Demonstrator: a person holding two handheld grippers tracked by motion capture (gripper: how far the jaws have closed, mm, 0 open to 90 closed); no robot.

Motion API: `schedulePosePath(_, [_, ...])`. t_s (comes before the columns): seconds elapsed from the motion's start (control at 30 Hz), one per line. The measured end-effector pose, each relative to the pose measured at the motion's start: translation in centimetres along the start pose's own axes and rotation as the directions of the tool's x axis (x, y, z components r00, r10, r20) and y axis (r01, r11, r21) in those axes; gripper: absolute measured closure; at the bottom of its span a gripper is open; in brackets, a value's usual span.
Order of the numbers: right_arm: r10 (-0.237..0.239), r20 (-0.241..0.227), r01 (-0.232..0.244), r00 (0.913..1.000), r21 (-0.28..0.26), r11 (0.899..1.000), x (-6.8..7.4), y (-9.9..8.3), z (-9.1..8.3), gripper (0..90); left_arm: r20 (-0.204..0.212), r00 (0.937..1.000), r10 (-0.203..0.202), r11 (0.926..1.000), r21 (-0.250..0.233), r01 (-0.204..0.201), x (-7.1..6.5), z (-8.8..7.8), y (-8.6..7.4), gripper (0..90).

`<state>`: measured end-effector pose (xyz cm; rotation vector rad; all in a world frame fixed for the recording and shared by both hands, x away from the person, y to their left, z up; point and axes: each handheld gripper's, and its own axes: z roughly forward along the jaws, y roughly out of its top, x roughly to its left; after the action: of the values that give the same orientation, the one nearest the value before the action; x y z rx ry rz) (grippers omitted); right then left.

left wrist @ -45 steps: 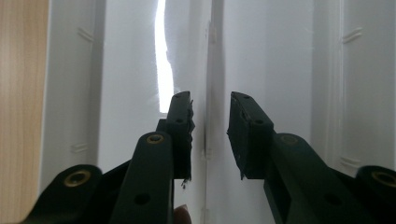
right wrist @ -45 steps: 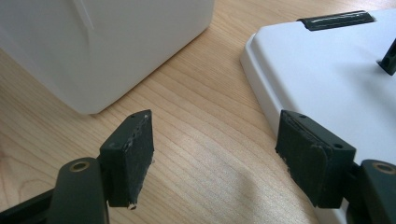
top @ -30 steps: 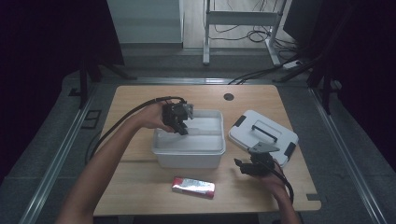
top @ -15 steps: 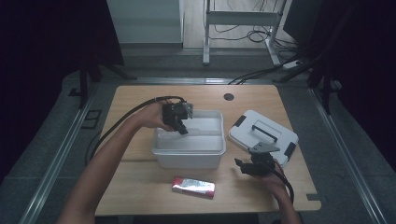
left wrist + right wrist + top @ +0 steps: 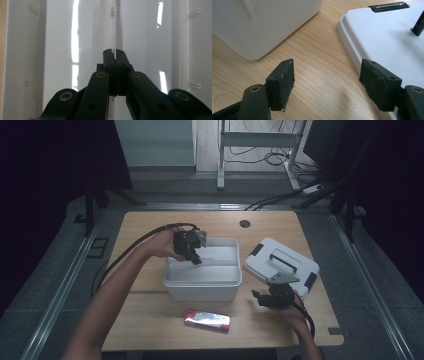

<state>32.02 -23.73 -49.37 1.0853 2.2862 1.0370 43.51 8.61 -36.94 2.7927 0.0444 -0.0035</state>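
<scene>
A white open bin [image 5: 202, 285] stands mid-table, with a thin translucent divider [image 5: 220, 263] across its inside. My left gripper [image 5: 196, 260] reaches into the bin from the left rim. In the left gripper view its jaws [image 5: 114, 53] are shut on the top edge of the divider [image 5: 113, 30], which runs straight away between the bin's walls [image 5: 57, 50]. My right gripper [image 5: 260, 299] hovers low over the wood to the right of the bin. Its jaws [image 5: 325, 75] stand open with nothing between them, between the bin's corner [image 5: 267, 22] and the white lid [image 5: 387, 42].
The white lid [image 5: 281, 262] with a dark handle and clips lies flat at the right of the table. A red and silver packet [image 5: 207, 320] lies near the front edge, in front of the bin. A round cable hole [image 5: 244, 223] sits at the back.
</scene>
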Motion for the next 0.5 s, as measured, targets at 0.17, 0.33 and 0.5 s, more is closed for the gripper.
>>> schedulePosePath(0.17, [0.006, 0.001, -0.006, 1.0000, 0.002, 1.000, 0.0, 0.0, 0.0, 27.9, -0.004, 0.9999, -0.011, 0.9994, -0.032, 0.011, -0.1, -0.4, -0.1, 89.7])
schedulePosePath(0.33, [0.007, 0.003, -0.007, 1.0000, -0.001, 1.000, -0.1, 0.0, -0.1, 27.9, -0.015, 0.9997, -0.017, 0.9971, -0.075, 0.016, -0.2, -1.3, -0.3, 89.8])
schedulePosePath(0.5, [0.007, 0.005, -0.007, 1.0000, 0.000, 1.000, -0.2, 0.0, -0.1, 27.9, -0.047, 0.9984, -0.031, 0.9907, -0.134, 0.024, -0.4, -3.3, -0.5, 89.8])
